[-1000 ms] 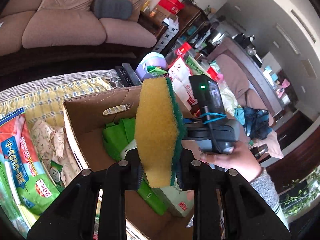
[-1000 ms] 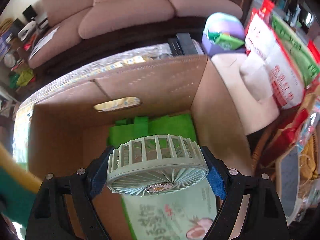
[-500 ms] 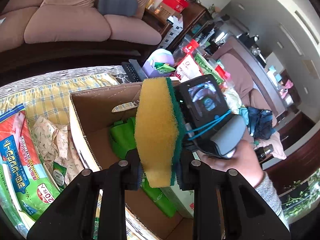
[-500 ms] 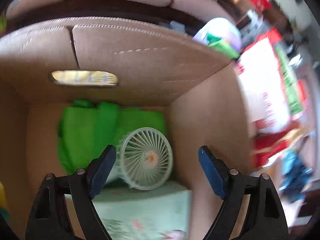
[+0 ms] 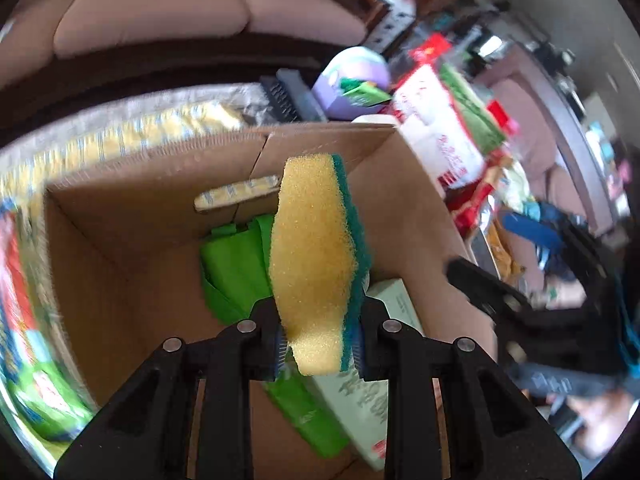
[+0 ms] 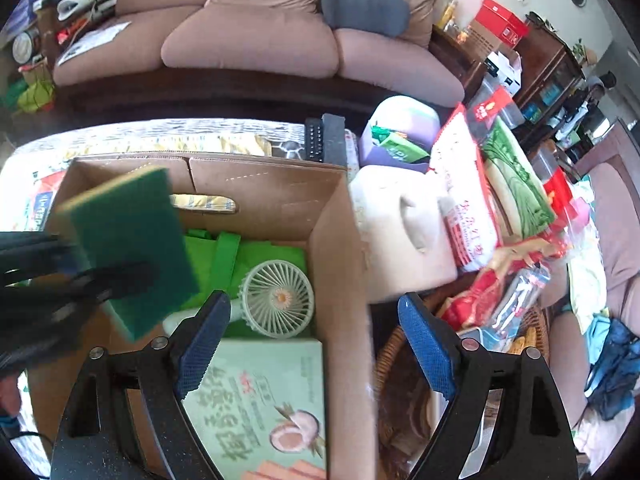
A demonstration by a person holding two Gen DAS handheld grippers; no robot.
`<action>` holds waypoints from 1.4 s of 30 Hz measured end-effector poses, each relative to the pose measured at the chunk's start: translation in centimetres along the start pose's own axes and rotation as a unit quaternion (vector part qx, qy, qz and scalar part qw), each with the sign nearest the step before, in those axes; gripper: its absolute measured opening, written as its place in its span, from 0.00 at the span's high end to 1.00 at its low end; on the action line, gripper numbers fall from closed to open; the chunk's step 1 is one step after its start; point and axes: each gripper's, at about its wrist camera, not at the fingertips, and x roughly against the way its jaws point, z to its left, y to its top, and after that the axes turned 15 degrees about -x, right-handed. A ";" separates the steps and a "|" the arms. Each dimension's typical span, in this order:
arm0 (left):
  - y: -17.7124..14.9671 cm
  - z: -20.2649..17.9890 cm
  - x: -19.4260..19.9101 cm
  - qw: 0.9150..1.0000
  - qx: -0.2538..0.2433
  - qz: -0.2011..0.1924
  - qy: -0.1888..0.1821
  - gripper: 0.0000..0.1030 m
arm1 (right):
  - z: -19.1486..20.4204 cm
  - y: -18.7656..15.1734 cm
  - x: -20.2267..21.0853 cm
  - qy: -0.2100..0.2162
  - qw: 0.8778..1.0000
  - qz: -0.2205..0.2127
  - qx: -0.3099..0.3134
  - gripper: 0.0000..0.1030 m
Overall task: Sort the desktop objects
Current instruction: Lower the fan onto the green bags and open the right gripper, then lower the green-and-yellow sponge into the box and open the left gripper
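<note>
My left gripper (image 5: 320, 350) is shut on a yellow and green sponge (image 5: 318, 256) and holds it upright above the open cardboard box (image 5: 132, 208). In the right wrist view the sponge (image 6: 132, 248) hangs over the box's left part (image 6: 264, 188). My right gripper (image 6: 316, 336) is open and empty above the box's right wall. A pale green hand fan (image 6: 278, 300) lies in the box on a green bag (image 6: 224, 256), next to a pale green food carton (image 6: 256, 404).
A white bag (image 6: 400, 232), red and green food packets (image 6: 472, 208) and a wicker basket (image 6: 400, 392) crowd the right of the box. A remote (image 6: 324, 140) and purple tub (image 6: 400, 132) lie behind. Packets (image 5: 20, 320) lie left on the checked cloth.
My right gripper opened and let the fan drop into the box, then drew back and to the right. My left gripper moved the sponge over the box.
</note>
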 end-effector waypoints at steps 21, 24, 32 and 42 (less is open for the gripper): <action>-6.0 5.5 -9.1 0.924 0.376 -0.034 -0.066 0.10 | -2.6 -3.1 0.3 0.097 0.994 -0.036 -0.021 0.14; -5.4 4.6 -6.6 0.932 0.356 -0.013 -0.072 0.02 | -2.5 -3.3 0.2 0.102 0.994 -0.035 -0.023 0.14; -4.2 3.3 3.8 0.944 0.299 -0.062 -0.127 0.00 | -1.0 -3.0 0.6 0.115 0.993 -0.035 -0.018 0.14; -1.7 5.6 11.6 0.966 0.197 -0.086 -0.142 0.00 | 8.3 -3.0 -5.7 0.122 0.990 0.049 0.058 0.36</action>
